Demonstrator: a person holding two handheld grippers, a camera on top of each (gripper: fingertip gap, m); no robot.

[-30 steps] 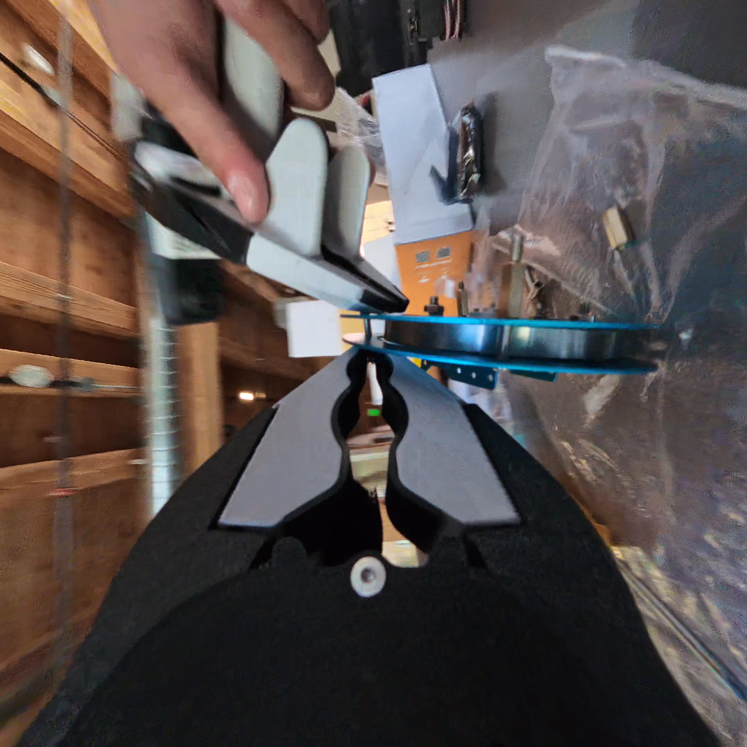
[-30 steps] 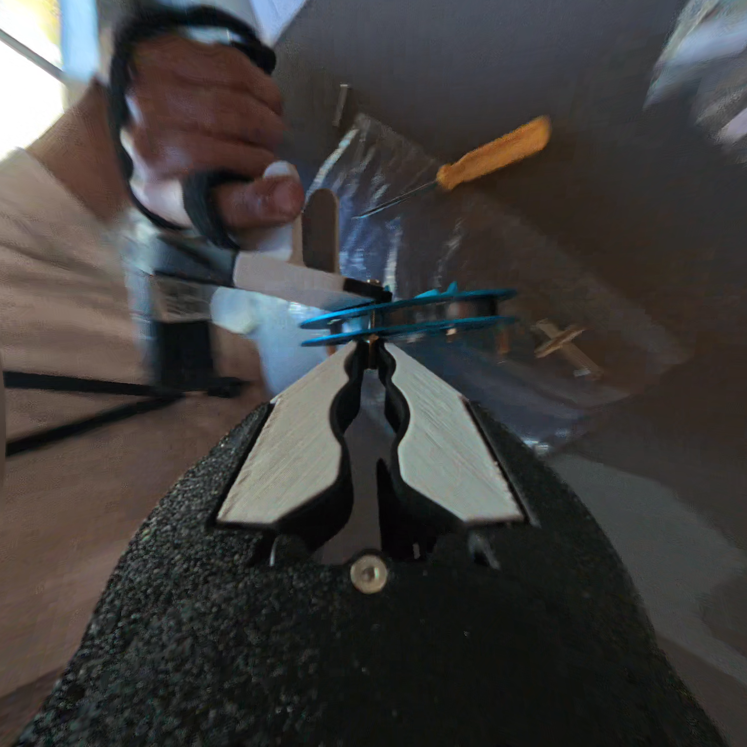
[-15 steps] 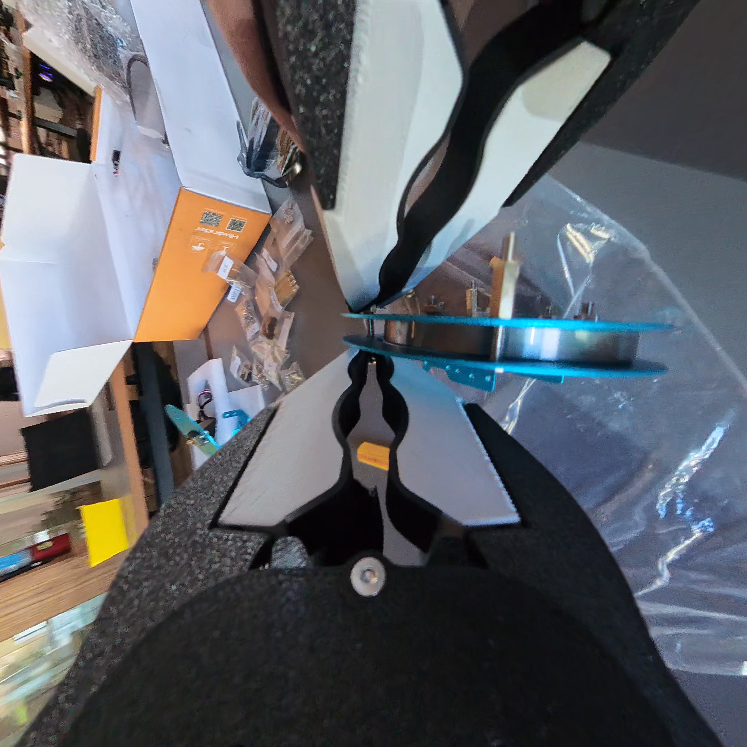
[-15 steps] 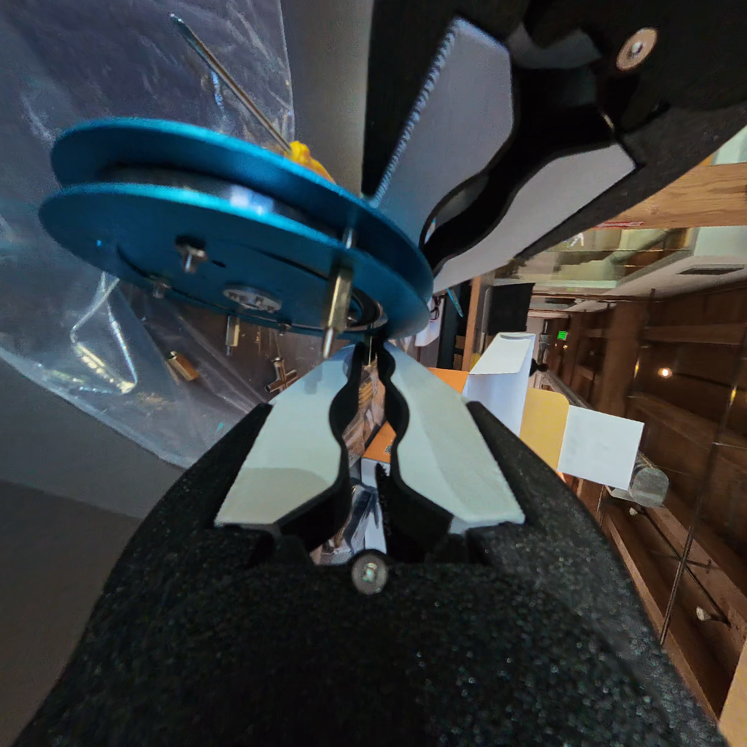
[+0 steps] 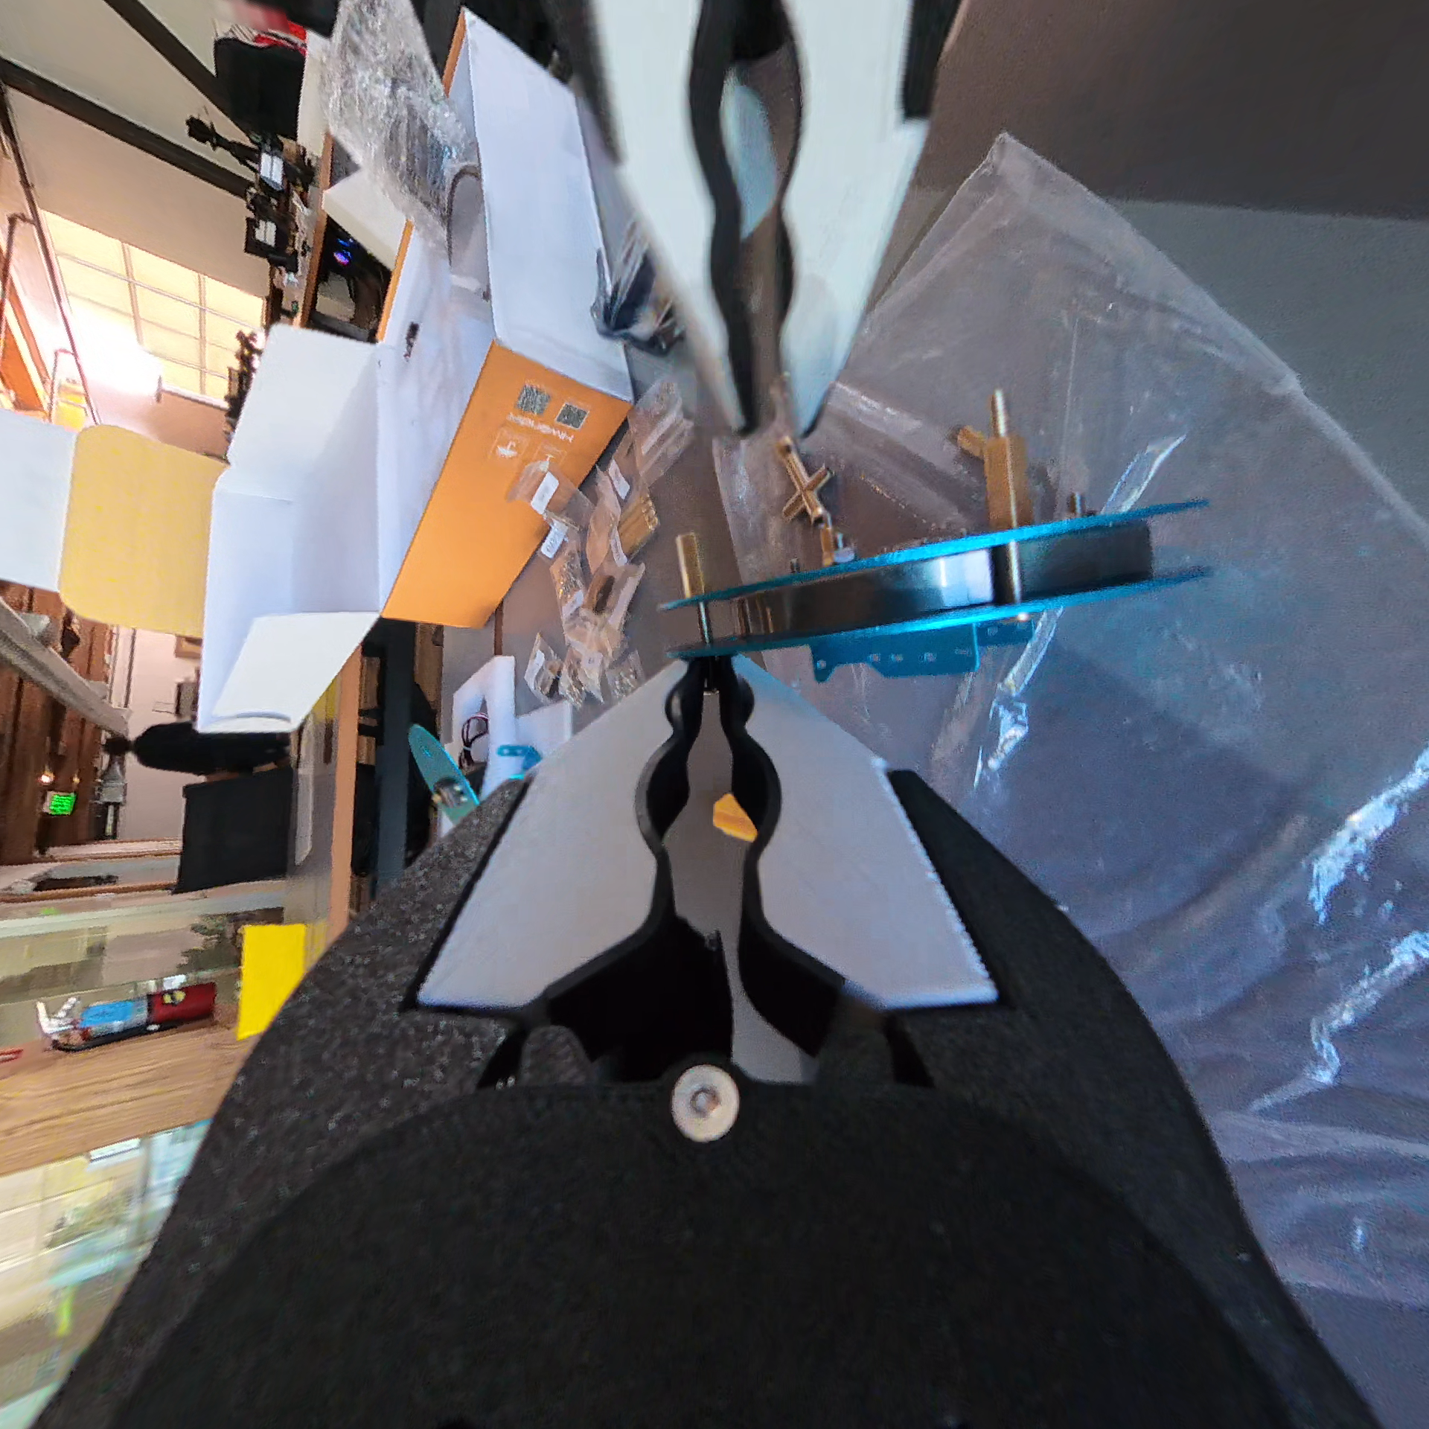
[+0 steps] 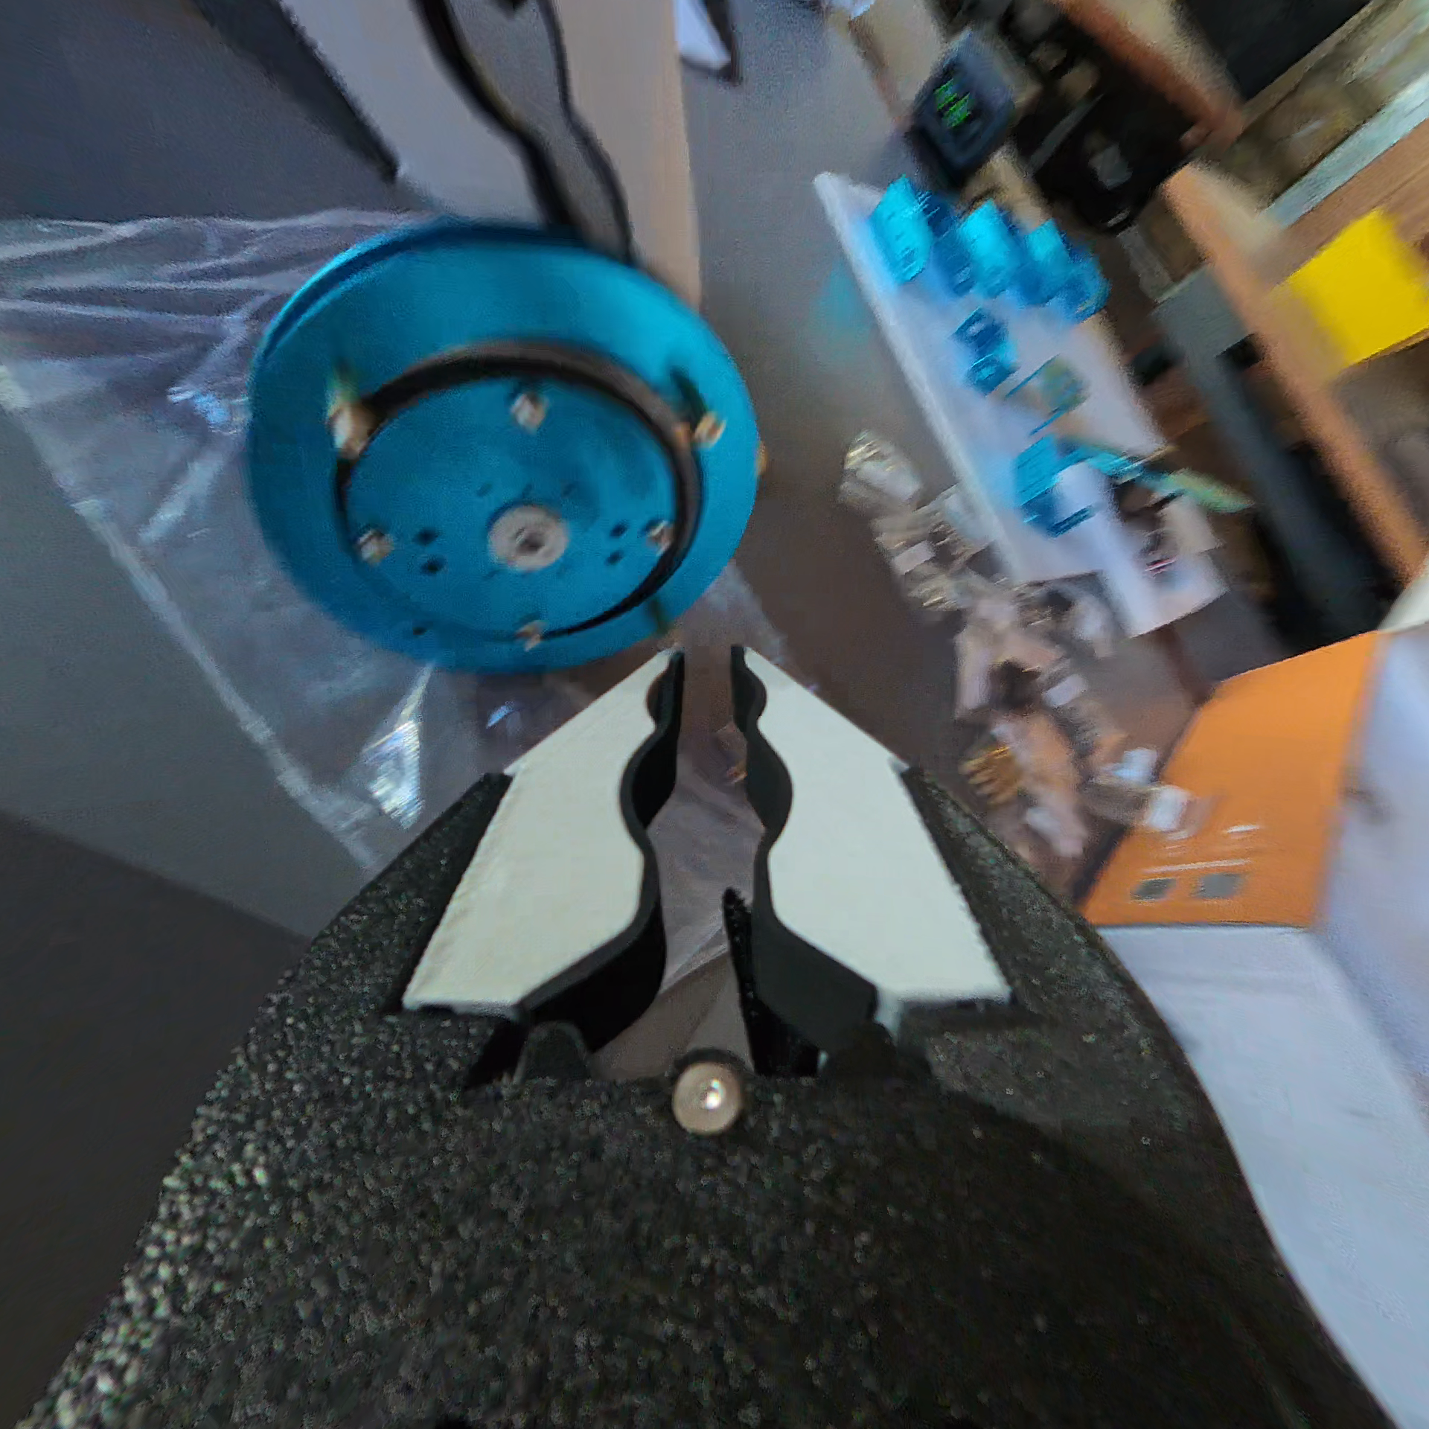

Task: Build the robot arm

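Observation:
A blue disc assembly [image 5: 928, 588], two round blue plates with a dark ring between them and brass posts [image 5: 1004, 495], hangs edge-on in the left wrist view. My left gripper [image 5: 711, 671] is shut on its near rim and holds it above a clear plastic bag [image 5: 1160, 812]. My right gripper [image 5: 765, 421] comes in from the top of that view, its tips slightly apart and clear of the disc. In the blurred right wrist view the disc [image 6: 503, 456] shows face-on, just up and left of my right gripper [image 6: 707, 657], which is open and empty.
An orange and white box [image 5: 495, 479] with open flaps lies to the left, with small bags of hardware [image 5: 603, 557] beside it. Loose brass standoffs [image 5: 804, 487] lie on the bag. A white tray of blue parts [image 6: 1005, 371] and the orange box [image 6: 1237, 812] lie to the right. My right fingertips sit around 7 centimeters from my left ones.
My right gripper has let go of the disc's rim and drawn back from it. The disc now hangs from my left gripper alone and has tilted slightly.

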